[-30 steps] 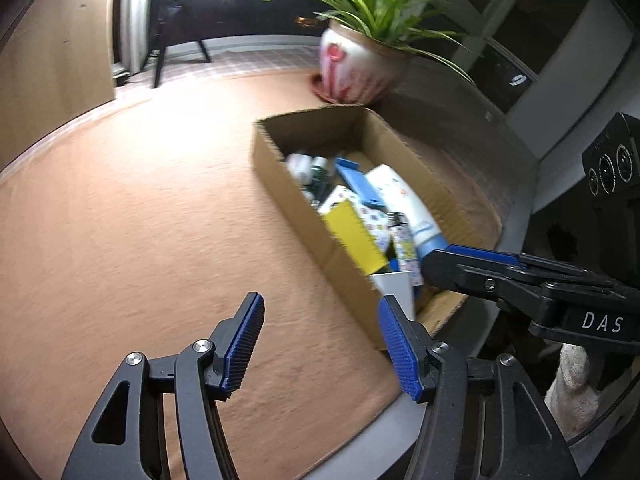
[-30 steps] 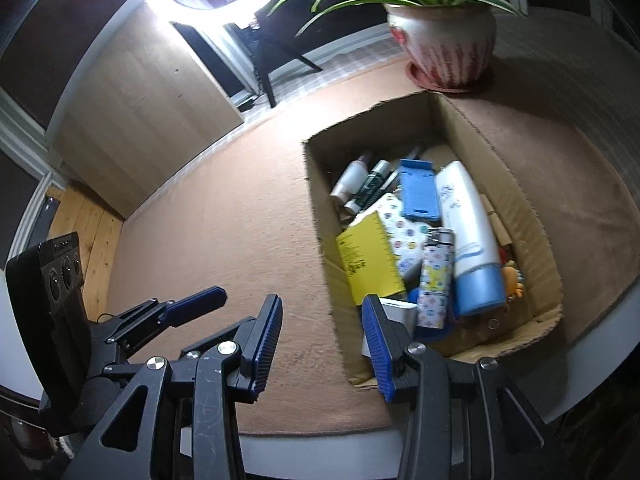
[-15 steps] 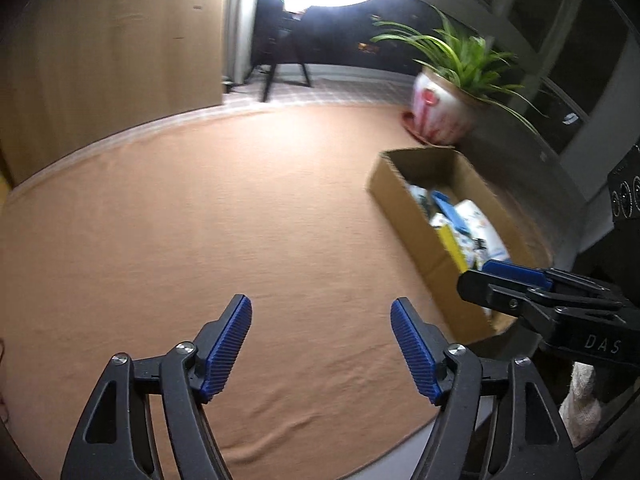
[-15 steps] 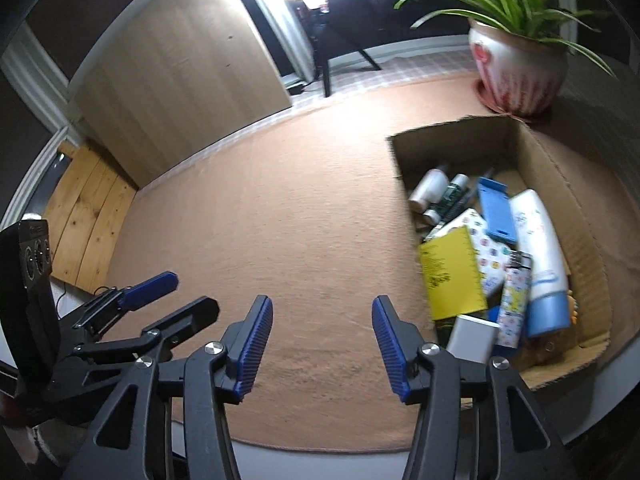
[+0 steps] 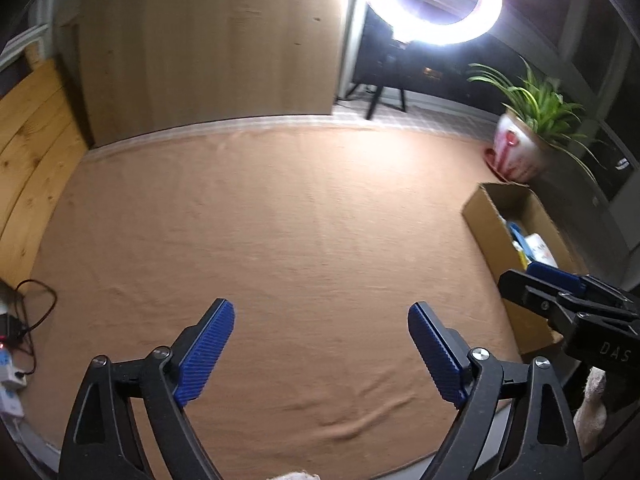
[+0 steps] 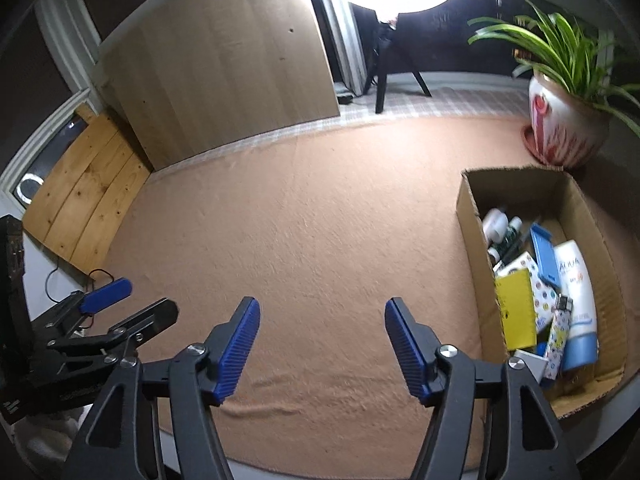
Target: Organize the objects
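Both over the bare middle of the tan, felt-covered tabletop (image 6: 320, 220), tilted downward. Left tool (image 5: 322, 350), black-framed with ribbed blue pads: jaws wide apart and opening, nothing between them but cloth. Right tool (image 6: 322, 346), same build: jaws apart and opening too, likewise empty. At the right edge of the tabletop, an open brown cardboard box (image 6: 470, 216), well apart from either tool. Inside it, lying jumbled and touching: a white tube with a light blue cap (image 6: 578, 304), a flat blue plastic piece (image 6: 544, 254), a yellow booklet (image 6: 516, 308), a small patterned lighter (image 6: 558, 334), a white bottle (image 6: 494, 224) and a dark green bottle (image 6: 508, 236) toward the far end. Just behind the box, a red-and-white ceramic pot with a long-leaved green plant (image 6: 564, 124). Beyond the tabletop, a glowing ring light (image 5: 430, 4) on a black stand and a pale wooden panel (image 6: 224, 80). Left tool also visible from the right wrist at the lower left, above a black cable (image 6: 68, 280).
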